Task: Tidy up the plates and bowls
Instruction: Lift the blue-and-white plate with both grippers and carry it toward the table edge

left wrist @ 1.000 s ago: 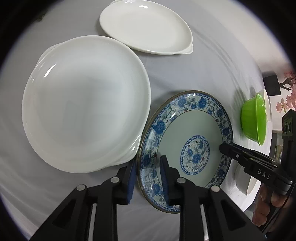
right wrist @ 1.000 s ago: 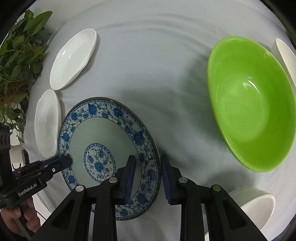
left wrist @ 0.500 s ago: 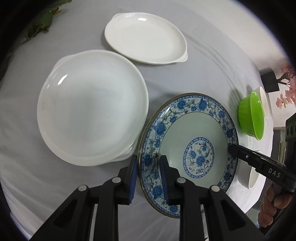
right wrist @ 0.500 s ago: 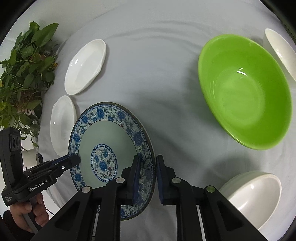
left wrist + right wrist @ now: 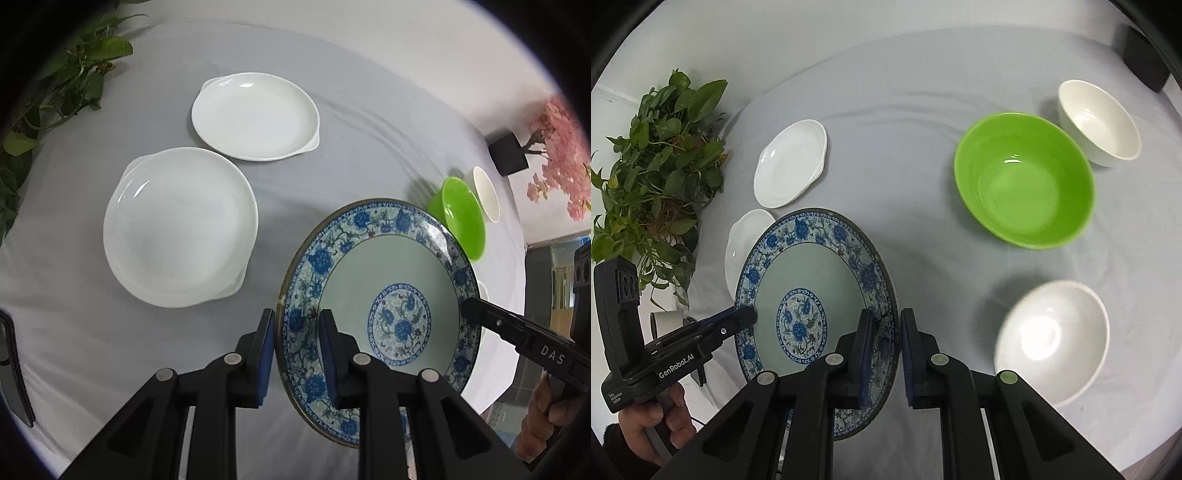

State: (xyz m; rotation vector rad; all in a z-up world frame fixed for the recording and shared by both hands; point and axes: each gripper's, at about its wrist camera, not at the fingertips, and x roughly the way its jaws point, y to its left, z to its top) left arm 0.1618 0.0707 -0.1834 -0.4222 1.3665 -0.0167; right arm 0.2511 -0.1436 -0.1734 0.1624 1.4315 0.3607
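Observation:
A round plate with a blue floral pattern hangs above the grey tablecloth, held at opposite rims. My left gripper is shut on its left rim, blue pads on either side of the edge. My right gripper is shut on the right rim. Each gripper's tip shows in the other view: the right gripper and the left gripper. Two white plates lie on the cloth to the left. A green bowl and two white bowls stand to the right.
A leafy green plant stands at the table's left edge. A black block with pink blossoms sits at the far right. A dark flat object lies near the left front edge. Hands grip both handles.
Both grippers have risen with the patterned plate, so the tableware below looks smaller. The right jaws have narrowed onto the plate's rim.

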